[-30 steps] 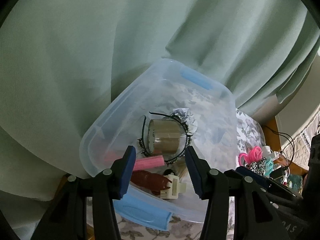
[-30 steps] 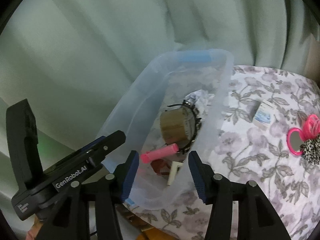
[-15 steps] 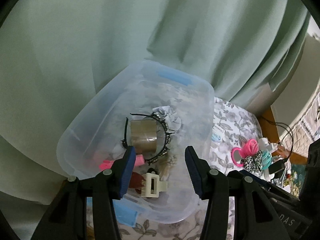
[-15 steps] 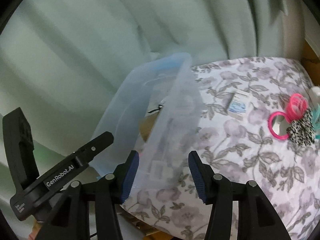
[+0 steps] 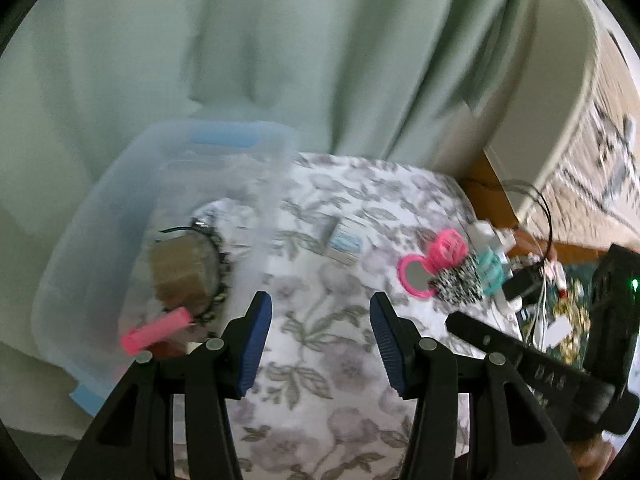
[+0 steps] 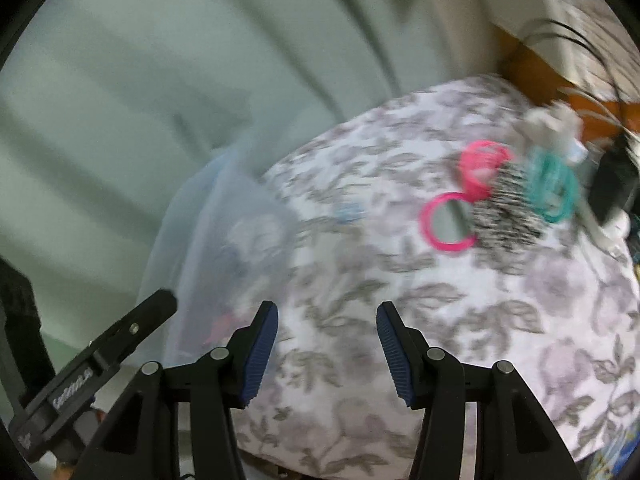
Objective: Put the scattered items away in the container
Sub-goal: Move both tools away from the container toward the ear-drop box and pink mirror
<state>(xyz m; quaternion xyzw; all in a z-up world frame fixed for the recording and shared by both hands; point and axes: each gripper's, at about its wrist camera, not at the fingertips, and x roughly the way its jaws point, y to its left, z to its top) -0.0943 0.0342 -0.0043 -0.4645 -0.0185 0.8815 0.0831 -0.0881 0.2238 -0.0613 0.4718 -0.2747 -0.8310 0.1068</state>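
The left gripper is released, its blue pads standing apart with nothing between them, only the floral cloth of the desk beneath. A second ago the clear plastic container lay straight ahead between those pads; it now sits off to the gripper's left, and the pads frame bare cloth. Inside the container, left of the gripper, lie a pink hair roller, a brown tape roll and a black lacy headband. Ahead and a little right of the gripper a small blue-and-white packet rests on the cloth, and farther right is a cluster: a pink round mirror, a pink coil tie, a black-and-white scrunchie and a teal coil tie.

The right gripper is likewise released and empty over the cloth. Earlier it looked into the container; the container is now blurred at its left, and the cluster, then at the far right edge, has come closer to the middle of the view: mirror, scrunchie, teal tie, ahead and to the right of the gripper. The packet lies almost straight ahead.
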